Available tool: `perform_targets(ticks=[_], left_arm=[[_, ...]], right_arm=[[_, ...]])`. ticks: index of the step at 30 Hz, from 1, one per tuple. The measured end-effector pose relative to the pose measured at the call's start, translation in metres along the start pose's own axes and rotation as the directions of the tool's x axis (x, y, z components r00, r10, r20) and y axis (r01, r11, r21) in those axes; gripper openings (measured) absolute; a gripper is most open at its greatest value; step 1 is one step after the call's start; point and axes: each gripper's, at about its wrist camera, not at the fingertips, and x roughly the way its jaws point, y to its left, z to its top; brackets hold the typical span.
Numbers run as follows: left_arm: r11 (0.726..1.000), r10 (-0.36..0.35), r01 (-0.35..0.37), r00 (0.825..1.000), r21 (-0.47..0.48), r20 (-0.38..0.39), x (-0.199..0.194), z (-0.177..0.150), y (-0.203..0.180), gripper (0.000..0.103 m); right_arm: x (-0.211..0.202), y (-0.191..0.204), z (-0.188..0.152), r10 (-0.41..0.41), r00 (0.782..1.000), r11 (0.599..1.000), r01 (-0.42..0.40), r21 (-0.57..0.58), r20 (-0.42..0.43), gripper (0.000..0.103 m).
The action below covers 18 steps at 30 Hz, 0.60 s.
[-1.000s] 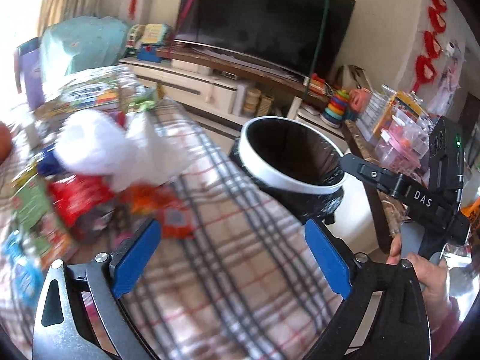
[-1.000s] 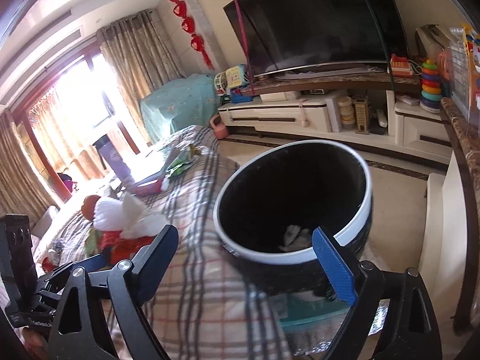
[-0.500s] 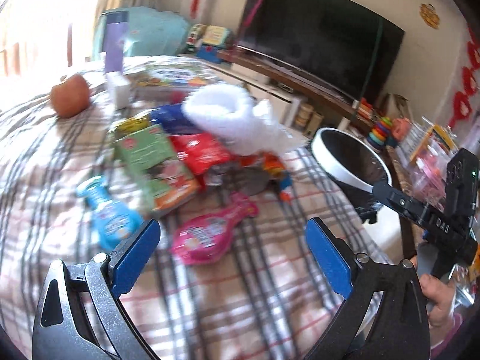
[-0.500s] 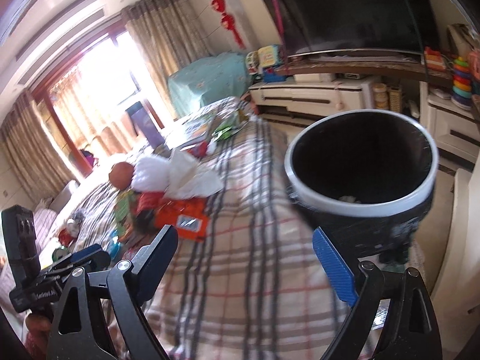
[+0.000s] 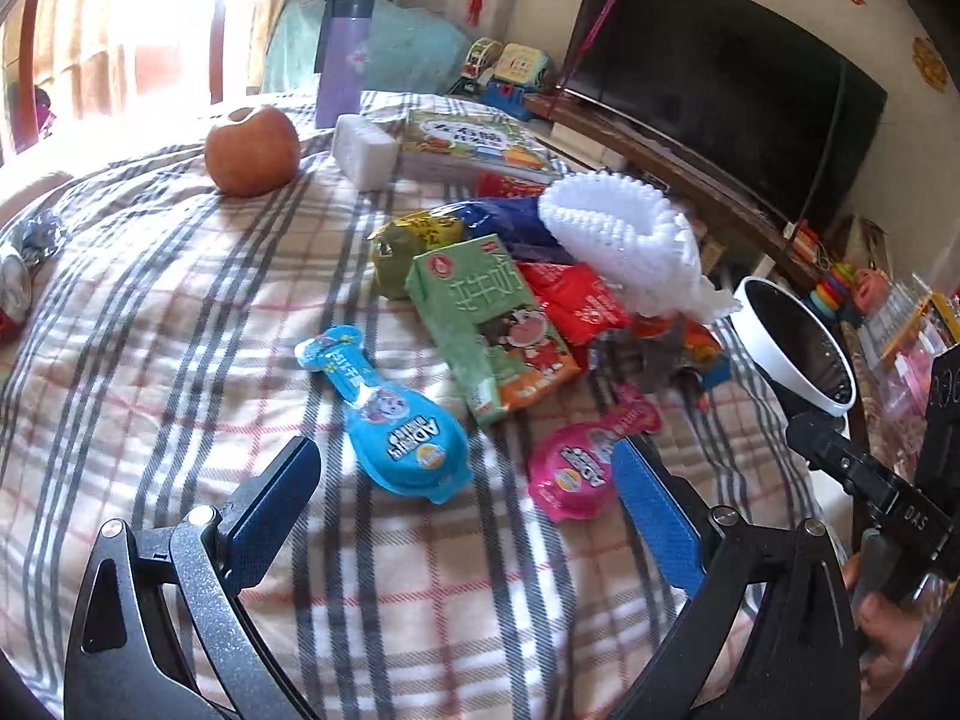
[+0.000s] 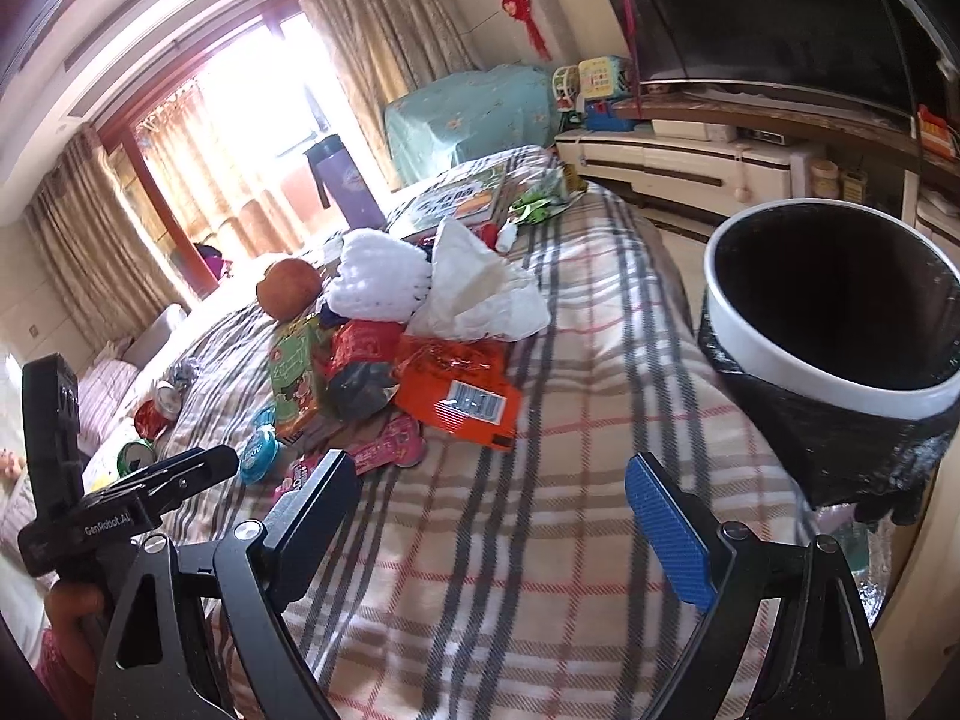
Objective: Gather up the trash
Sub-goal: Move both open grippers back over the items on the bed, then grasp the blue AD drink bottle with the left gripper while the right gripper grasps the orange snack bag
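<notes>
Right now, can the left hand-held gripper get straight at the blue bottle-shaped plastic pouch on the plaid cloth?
Probably yes. The left hand-held gripper is open, and the blue bottle-shaped plastic pouch lies flat just ahead with nothing on top of it.

Living room, daylit. Bright window [image 6: 240,102] with beige curtains [image 6: 384,24], light blown out. Cream wall with red hanging ornaments [image 6: 516,0]. Large dark television [image 5: 720,78] on a long low white cabinet [image 6: 690,168]. Teal-covered furniture [image 6: 468,114] beside the cabinet. Plaid cloth [image 6: 540,480] covers the tabletop.
</notes>
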Motion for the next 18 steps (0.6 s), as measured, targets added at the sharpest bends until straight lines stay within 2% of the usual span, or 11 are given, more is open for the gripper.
perform_targets(ticks=[8,11,15,18], left_arm=[[0.999,0.053,-0.053,0.997,-0.004,-0.052,0.015,0.004,0.007,0.1],[0.995,0.097,-0.098,0.992,-0.012,-0.08,0.024,0.005,0.012,0.1],[0.992,0.121,-0.125,0.986,-0.031,-0.117,0.038,0.008,0.02,0.099],[0.989,0.138,-0.143,0.982,-0.032,-0.132,0.046,0.008,0.023,0.095]], right_arm=[[0.018,0.008,0.008,0.02,1.0,0.999,-0.021,-0.031,-0.024,0.093],[0.026,0.011,0.01,0.026,0.999,0.999,-0.027,-0.039,-0.034,0.093],[0.037,0.015,0.014,0.026,0.999,0.998,-0.029,-0.061,-0.045,0.093],[0.047,0.017,0.016,0.022,0.998,0.997,-0.026,-0.075,-0.053,0.092]])
